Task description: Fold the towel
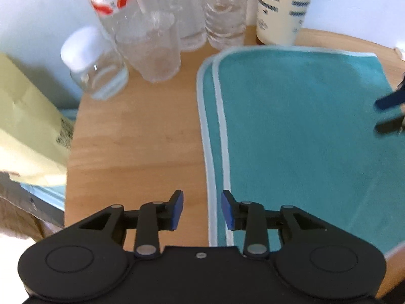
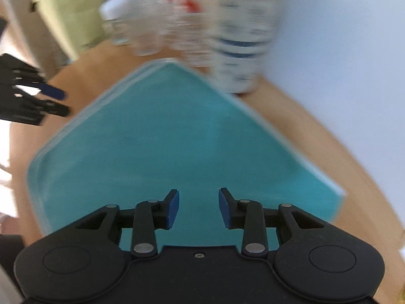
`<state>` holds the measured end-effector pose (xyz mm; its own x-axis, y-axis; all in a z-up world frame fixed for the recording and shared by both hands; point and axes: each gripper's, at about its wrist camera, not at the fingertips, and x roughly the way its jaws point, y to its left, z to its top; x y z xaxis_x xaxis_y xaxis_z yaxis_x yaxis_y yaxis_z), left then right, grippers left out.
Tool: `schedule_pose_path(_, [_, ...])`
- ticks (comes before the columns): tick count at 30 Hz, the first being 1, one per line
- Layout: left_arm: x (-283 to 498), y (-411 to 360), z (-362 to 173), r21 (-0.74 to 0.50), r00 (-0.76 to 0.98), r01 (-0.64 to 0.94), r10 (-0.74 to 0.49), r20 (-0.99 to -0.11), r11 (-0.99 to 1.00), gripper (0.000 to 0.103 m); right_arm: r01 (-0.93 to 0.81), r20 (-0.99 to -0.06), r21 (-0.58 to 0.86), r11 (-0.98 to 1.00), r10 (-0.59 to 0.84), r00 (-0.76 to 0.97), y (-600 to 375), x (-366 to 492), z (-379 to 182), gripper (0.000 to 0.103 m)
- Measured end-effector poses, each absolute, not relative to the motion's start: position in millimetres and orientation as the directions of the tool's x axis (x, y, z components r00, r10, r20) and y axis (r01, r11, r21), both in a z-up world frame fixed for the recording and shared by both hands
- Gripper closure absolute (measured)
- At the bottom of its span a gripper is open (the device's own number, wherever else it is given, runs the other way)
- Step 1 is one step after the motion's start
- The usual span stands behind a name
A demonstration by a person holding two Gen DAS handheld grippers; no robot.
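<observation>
Since the towel (image 1: 303,131) already lies doubled (two trimmed edges stacked), both grippers hover empty — left gripper (image 1: 202,210) and right gripper (image 2: 198,207) jaws wide, probably lining up another fold.

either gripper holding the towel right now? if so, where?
No. The left gripper and right gripper are both open and empty; the folded teal towel lies flat on the table.

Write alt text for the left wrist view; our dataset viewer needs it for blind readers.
A teal towel, folded double, lies flat on a wooden table, with the open left gripper above its left edge. Clear bottles and a jar stand behind.
</observation>
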<state>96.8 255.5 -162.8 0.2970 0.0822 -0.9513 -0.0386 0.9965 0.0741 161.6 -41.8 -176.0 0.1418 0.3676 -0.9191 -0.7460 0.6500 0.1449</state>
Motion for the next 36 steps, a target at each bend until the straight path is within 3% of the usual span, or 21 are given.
schedule_pose_path(5, [66,254,-163,-0.066,0.284,-0.011,-0.061,-0.957,0.998,0.064,-0.824,-0.914,0.167,0.541,0.399,0.076,6,122,-167,0.064])
schedule_pose_path(8, [54,250,-173,-0.042,0.278,0.014,-0.044,-0.96,0.999,0.063,-0.85,-0.916,0.148,0.506,0.394,0.074,23,122,-166,0.064])
schedule_pose_path(15, [41,255,-181,-0.123,0.288,-0.037,-0.107,-0.952,0.992,0.063,-0.913,-0.933,-0.04,0.406,0.312,0.179,47,149,-158,0.064])
schedule_pose_path(27, [35,239,-185,-0.096,0.271,-0.005,-0.091,-0.958,0.995,0.063,-0.868,-0.907,-0.032,0.496,0.351,0.235,84,235,-170,0.064])
schedule_pose_path(31, [35,241,-189,-0.087,0.262,-0.019,-0.079,-0.962,0.996,0.07,-0.871,-0.902,0.002,0.491,0.377,0.21,100,249,-183,0.059])
schedule_pose_path(32, [36,241,-190,-0.071,0.259,-0.008,-0.067,-0.963,0.997,0.078,-0.87,-0.901,0.01,0.493,0.381,0.206,105,254,-187,0.058])
schedule_pose_path(36, [37,241,-193,-0.068,0.262,-0.019,-0.06,-0.963,0.998,0.087,-0.868,-0.897,0.032,0.496,0.398,0.194,117,266,-200,0.057])
